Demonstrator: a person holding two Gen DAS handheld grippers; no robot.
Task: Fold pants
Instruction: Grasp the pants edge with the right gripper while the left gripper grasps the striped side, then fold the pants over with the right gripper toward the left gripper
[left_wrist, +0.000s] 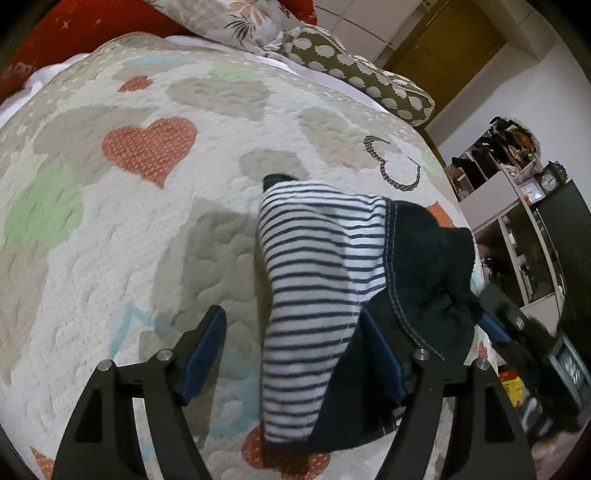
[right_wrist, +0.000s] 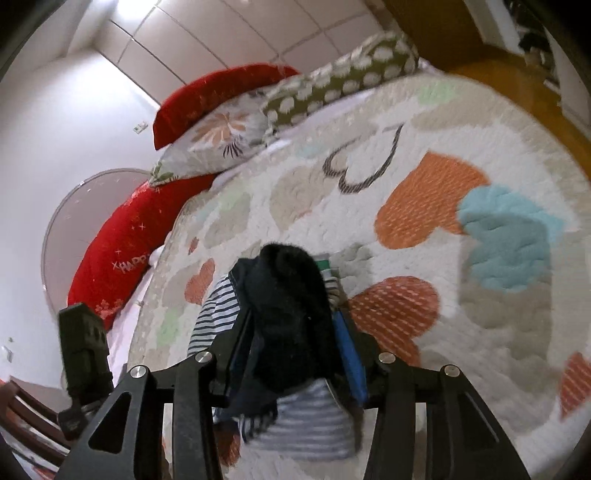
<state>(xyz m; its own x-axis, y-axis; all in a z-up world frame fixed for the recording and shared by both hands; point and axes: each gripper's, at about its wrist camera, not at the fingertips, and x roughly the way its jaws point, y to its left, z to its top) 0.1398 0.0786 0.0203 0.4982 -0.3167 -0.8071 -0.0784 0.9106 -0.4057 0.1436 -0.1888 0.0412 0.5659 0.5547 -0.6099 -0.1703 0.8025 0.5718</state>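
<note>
The pants (left_wrist: 314, 280) are dark navy with a black-and-white striped lining, bunched in a heap on the heart-patterned quilt (left_wrist: 147, 229). My left gripper (left_wrist: 293, 350) stands open around the heap: the cloth leans on the right finger (left_wrist: 382, 365), while the left finger (left_wrist: 205, 354) is well clear of it. In the right wrist view the navy cloth (right_wrist: 288, 317) fills the gap of my right gripper (right_wrist: 291, 343), and both pads lie against it. That right gripper (left_wrist: 511, 326) also shows at the heap's right edge in the left wrist view.
Pillows line the head of the bed: a red one (right_wrist: 122, 254), a floral one (right_wrist: 218, 144) and an olive dotted one (left_wrist: 362, 74). Beyond the bed's right edge stand shelves (left_wrist: 513, 221) and a wooden door (left_wrist: 447, 48). The quilt spreads wide to the left.
</note>
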